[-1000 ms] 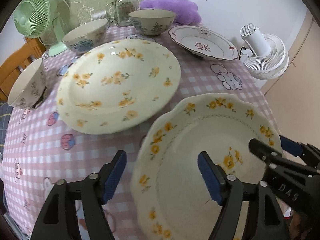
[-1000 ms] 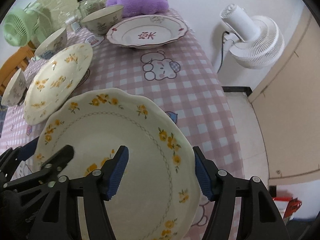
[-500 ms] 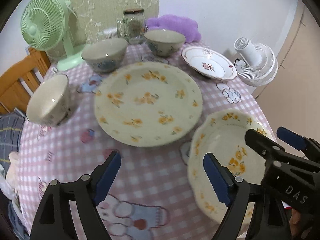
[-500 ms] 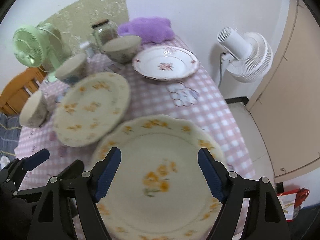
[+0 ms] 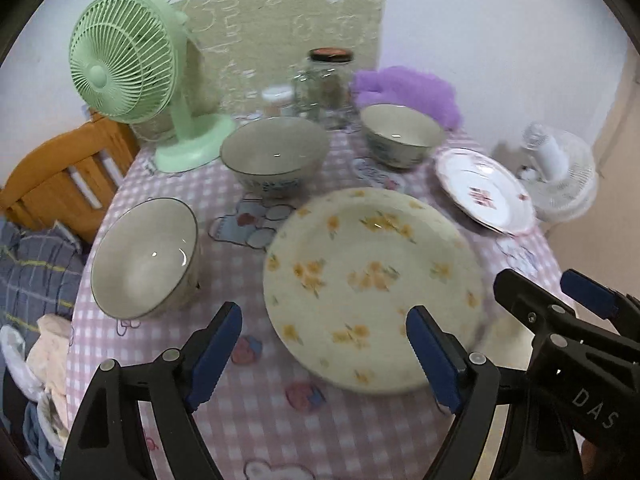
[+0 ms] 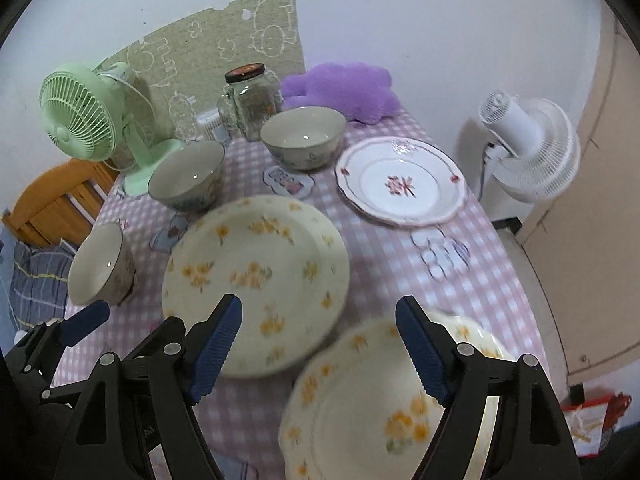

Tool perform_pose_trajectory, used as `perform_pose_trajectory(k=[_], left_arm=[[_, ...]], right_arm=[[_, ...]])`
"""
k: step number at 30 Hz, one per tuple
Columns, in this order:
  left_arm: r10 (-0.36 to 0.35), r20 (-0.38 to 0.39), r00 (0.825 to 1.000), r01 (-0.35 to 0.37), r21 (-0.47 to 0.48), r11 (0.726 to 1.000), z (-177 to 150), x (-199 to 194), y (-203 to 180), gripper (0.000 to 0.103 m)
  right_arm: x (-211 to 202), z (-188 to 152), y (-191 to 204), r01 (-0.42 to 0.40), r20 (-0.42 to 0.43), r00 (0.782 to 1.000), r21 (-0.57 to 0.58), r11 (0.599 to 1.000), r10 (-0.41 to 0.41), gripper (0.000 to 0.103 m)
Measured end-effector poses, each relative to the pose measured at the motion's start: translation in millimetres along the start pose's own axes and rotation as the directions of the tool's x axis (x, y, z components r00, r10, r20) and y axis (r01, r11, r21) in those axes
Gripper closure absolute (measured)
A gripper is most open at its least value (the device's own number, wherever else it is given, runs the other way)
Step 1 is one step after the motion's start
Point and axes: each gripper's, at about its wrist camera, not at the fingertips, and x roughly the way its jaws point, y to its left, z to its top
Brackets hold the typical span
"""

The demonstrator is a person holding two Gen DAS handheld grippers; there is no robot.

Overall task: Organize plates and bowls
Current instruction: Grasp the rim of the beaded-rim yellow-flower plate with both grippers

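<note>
A large cream plate with yellow flowers (image 5: 372,284) lies mid-table; it also shows in the right wrist view (image 6: 256,276). A scalloped yellow-flower plate (image 6: 380,404) lies at the near right edge, under my right gripper. A white plate with red flowers (image 6: 400,184) lies far right. Three bowls stand at the left (image 5: 144,256), back middle (image 5: 276,156) and back right (image 5: 400,136). My left gripper (image 5: 324,352) is open and empty above the near table. My right gripper (image 6: 320,348) is open and empty.
A green fan (image 5: 128,64), a glass jar (image 5: 328,80) and a purple plush (image 5: 408,88) stand at the back. A white fan (image 6: 528,148) stands beside the table on the right. A wooden chair (image 5: 60,184) is at the left. The tablecloth (image 5: 280,420) is pink checked.
Both grippers have pulled back and risen from the scalloped plate. More of the table and the back objects have come into view. The plates and bowls stay where they were.
</note>
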Motion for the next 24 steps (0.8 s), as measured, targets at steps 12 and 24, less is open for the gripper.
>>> perform_pose_trajectory(k=[12,24], left_arm=[[0.107,-0.063,0.992,-0.112,-0.086,0.99,22,81,-3,0.019],[0.1,-0.124,0.987,-0.112,-0.097,0.989,16,112,7,0.021]], right_arm=[[100,42,2,-0.048,-0.082,0.996,-0.094,0.994,0.04,0.021],[142,39,9,-0.06,-0.171,0.984,-0.128,0.99,0.038,0.022]])
